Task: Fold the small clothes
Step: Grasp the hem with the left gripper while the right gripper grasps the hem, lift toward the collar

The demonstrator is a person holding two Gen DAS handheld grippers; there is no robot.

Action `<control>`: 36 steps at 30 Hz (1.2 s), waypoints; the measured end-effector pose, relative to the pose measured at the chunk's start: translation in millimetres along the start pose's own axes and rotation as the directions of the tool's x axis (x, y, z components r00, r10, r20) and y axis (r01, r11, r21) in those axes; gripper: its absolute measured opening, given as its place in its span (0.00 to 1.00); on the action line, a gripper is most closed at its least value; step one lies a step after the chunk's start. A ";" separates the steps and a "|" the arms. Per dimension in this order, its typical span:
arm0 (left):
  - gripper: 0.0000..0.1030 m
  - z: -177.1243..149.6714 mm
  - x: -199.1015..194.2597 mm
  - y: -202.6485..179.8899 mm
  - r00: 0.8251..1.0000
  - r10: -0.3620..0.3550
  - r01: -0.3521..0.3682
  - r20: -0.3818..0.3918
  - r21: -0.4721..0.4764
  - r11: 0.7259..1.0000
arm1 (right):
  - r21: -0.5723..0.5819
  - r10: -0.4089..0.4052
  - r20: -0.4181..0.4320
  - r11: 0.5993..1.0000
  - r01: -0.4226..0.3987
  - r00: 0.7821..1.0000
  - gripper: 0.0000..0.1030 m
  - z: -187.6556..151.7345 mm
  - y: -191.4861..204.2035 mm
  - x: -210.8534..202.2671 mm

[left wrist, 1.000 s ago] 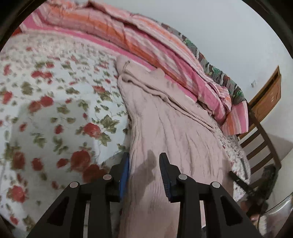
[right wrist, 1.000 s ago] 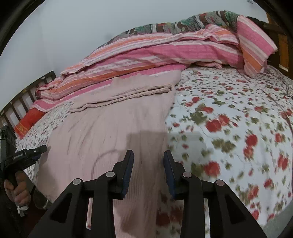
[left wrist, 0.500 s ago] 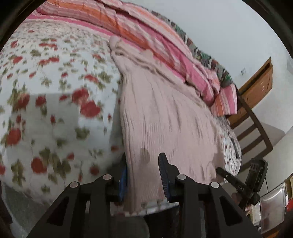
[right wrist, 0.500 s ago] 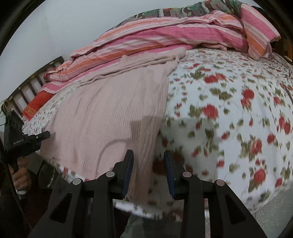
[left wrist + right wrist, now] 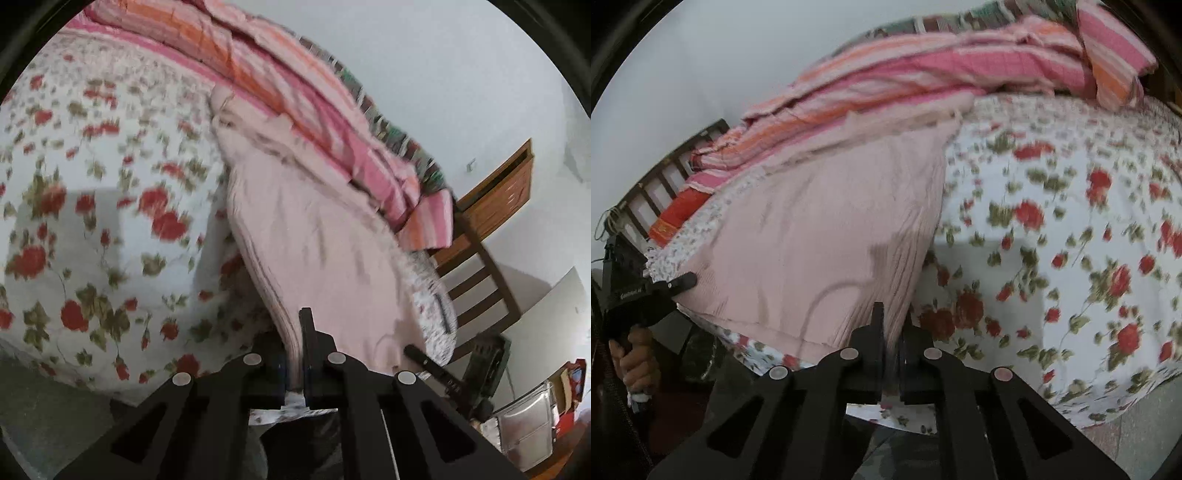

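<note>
A pale pink knitted garment (image 5: 314, 240) lies flat along the flowered bed, its hem hanging at the near edge. In the left wrist view my left gripper (image 5: 295, 332) has its jaws closing tight on the hem's left corner, with fabric pinched between the pads. The right wrist view shows the same garment (image 5: 820, 221). There my right gripper (image 5: 892, 317) has its jaws closing on the hem's right corner, cloth squeezed between them. Each view also catches the other gripper: the right gripper (image 5: 424, 360) and the left gripper (image 5: 685, 280), held by a hand (image 5: 635, 354).
The bed has a white sheet with red roses (image 5: 92, 221) (image 5: 1071, 221). A pink and orange striped quilt (image 5: 295, 74) (image 5: 923, 62) is heaped along the far side. A wooden chair (image 5: 480, 280) and a slatted headboard (image 5: 657, 184) stand off the bed's ends.
Both grippers have drawn back along the garment to the bed's near edge. Their jaws, open over the fabric before, have closed on the hem corners.
</note>
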State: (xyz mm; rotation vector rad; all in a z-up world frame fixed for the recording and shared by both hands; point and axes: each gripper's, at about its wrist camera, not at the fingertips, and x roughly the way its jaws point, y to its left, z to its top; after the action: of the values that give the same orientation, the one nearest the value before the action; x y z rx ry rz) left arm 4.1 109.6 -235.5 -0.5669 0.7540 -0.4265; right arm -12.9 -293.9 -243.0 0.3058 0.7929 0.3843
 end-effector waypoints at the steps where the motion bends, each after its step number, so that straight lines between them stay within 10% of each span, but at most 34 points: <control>1: 0.06 4.3 -4.9 -3.2 1.000 -0.010 0.010 0.018 -0.003 1.000 | 0.015 0.022 0.021 1.000 -0.022 1.000 0.05 3.5 -0.5 -6.3; 36: 0.06 130.3 -13.0 -53.2 0.972 0.008 -0.026 0.237 0.073 0.997 | 0.190 0.131 0.283 0.963 -0.189 0.950 0.05 141.0 -0.2 -36.7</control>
State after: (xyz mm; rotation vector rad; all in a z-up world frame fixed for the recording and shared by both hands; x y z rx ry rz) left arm 83.1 118.0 -118.7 -0.5288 0.5115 -0.3628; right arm 67.7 -327.5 -126.4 0.6158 0.5432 0.4006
